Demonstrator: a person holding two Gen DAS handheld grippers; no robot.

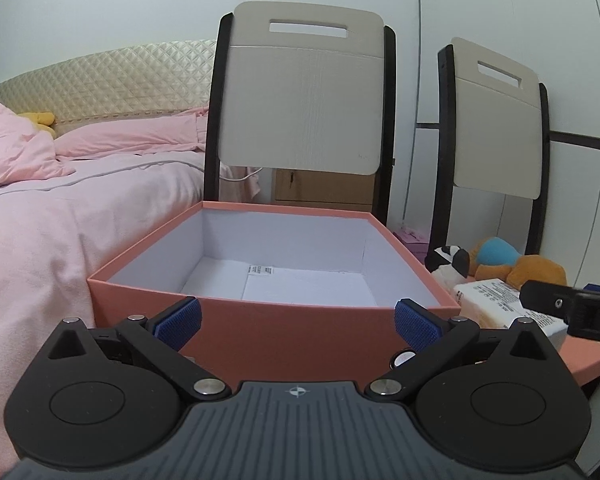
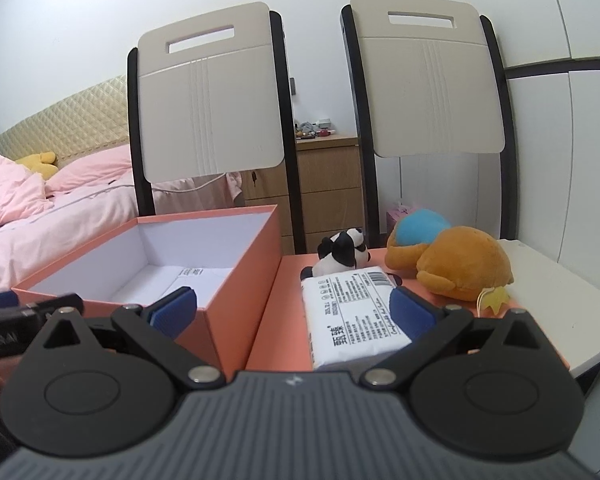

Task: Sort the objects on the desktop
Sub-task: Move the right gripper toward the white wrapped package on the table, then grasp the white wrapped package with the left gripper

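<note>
Orange box (image 2: 236, 280): empty, awaiting items. Tissue pack (image 2: 352, 316), panda plush (image 2: 342, 254): box lid's (image 2: 272, 320) centre. Left gripper (image 1: 296, 318), right gripper (image 2: 294, 310): jaws wide, unladen.

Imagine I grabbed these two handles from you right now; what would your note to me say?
Left tool: open, holding nothing, facing the open salmon-pink cardboard box.
Right tool: open, holding nothing, poised over the white plastic-wrapped tissue pack.
The tissue pack, the small black-and-white plush panda and the orange plush toy with a blue patch sit on the flat salmon-pink lid to the right of the box.
Done: nothing sorted; the box holds only white paper.
Left: all three items probably go into the box, tissue pack likely first.
</note>
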